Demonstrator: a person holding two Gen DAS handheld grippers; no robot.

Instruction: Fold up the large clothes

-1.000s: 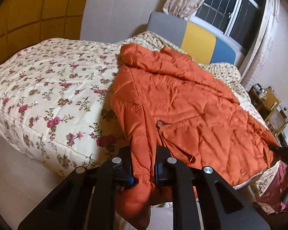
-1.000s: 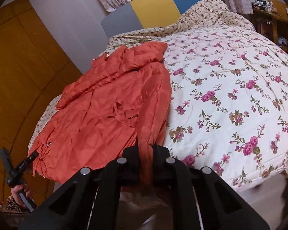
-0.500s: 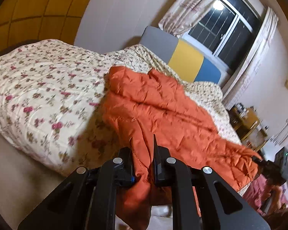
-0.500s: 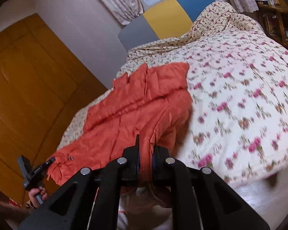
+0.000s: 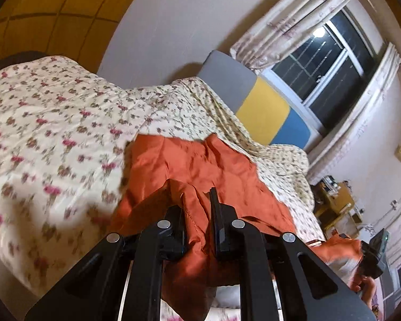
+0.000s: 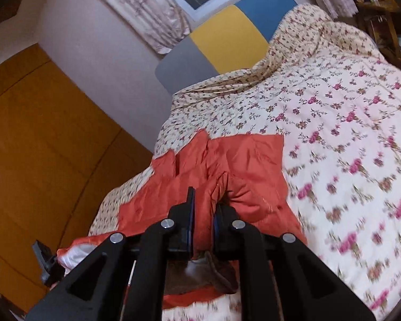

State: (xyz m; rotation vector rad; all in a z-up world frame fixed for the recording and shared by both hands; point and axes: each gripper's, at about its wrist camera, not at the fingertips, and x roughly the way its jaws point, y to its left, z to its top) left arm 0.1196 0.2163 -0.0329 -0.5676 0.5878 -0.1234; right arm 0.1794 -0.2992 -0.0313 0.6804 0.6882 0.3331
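While both of my grippers are lifted above the foot of the bed, each has a pinch of the orange quilted jacket [image 5: 200, 165] between its black fingers. My left gripper [image 5: 197, 214] is closed almost completely, its two pads pressing on a stitched edge of the orange fabric, which bunches up between them and hangs down in a fold below the jaws. My right gripper [image 6: 203, 214] is likewise clamped tight on a gathered ridge of the same jacket [image 6: 243, 160], the cloth squeezed into the narrow slot between the pads, with a brownish lining showing underneath.

Between the two grips, the near part of the garment is raised off the bedding, while its far part lies flat on the floral quilt [image 5: 53, 133], reaching toward the pillow end. A flowered sheet [image 6: 222, 99] with smaller print covers the head of the bed, in front of a headboard [image 5: 262, 107] of grey, yellow and blue panels. Behind it, pale patterned curtains [image 5: 288, 18] frame a dark window [image 5: 326, 64].

From the left wrist view, the right gripper's body shows as a dark shape at the far right edge, beside a raised corner of orange cloth. From the right wrist view, the left gripper appears at the lower left edge, near the jacket's white-lined hem. Wooden wardrobe doors [image 6: 40, 147] fill the left side there. Both views are blurred along the near quilt.
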